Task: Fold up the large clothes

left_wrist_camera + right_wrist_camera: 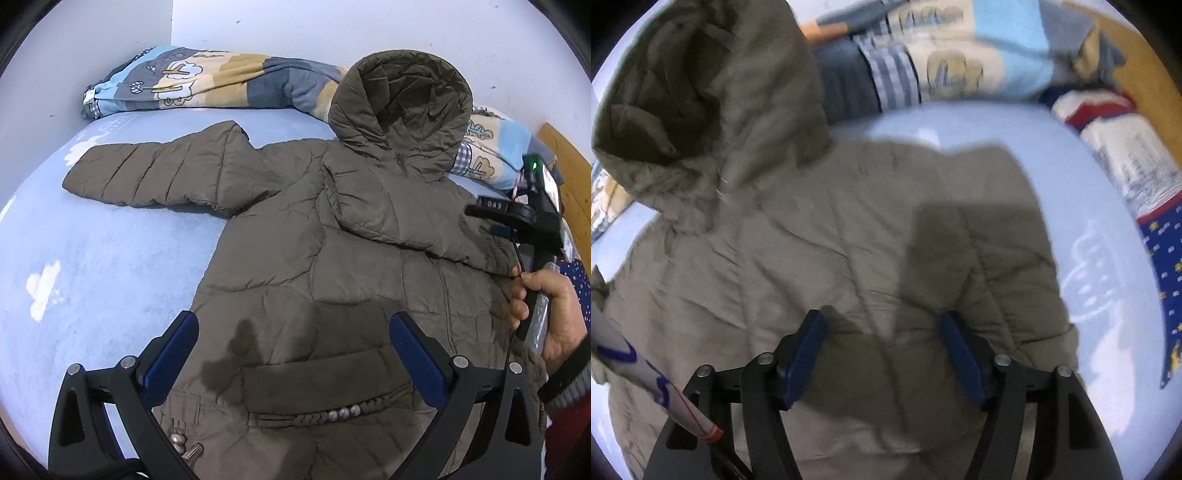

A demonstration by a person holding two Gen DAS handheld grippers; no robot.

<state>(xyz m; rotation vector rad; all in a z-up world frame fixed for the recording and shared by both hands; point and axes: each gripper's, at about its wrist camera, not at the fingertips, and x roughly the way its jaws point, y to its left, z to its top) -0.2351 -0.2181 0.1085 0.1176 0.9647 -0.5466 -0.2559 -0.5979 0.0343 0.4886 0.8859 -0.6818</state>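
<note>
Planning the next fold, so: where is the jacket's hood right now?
In the left wrist view the hood lies open at the upper right, at the jacket's top, resting against the patterned quilt along the wall.

Even, fairly bright indoor light; gripper shadows fall on jacket (332,258) at lower centre of both views; left view sharp, right view motion-blurred throughout; strong fisheye bending, black vignette at corners
</note>
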